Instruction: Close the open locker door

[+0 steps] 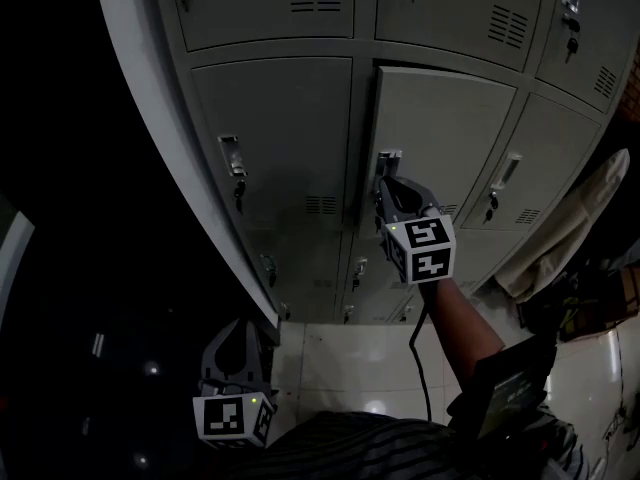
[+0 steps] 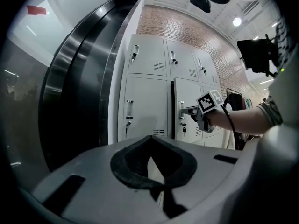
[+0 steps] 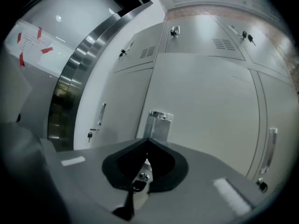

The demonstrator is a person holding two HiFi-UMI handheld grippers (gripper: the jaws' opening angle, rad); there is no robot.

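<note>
A bank of grey lockers fills the views. One door (image 1: 440, 128) in the middle row stands slightly ajar, with a dark gap along its left edge (image 2: 172, 107). Its metal handle (image 1: 389, 157) sits near that edge. My right gripper (image 1: 385, 182) is shut, its tips meeting right at the handle (image 3: 159, 123) of this door (image 3: 205, 101), with a key showing just below them. From the left gripper view, the right gripper (image 2: 188, 110) touches the handle from the side. My left gripper (image 1: 243, 325) hangs low and away from the lockers, shut (image 2: 150, 136) with nothing between its fingers.
Closed lockers with handles and keys (image 1: 232, 163) surround the ajar door. A curved steel frame (image 2: 79, 78) runs along the left of the lockers. White floor tiles (image 1: 350, 358) lie below, and a pale cloth (image 1: 570, 228) hangs at the right.
</note>
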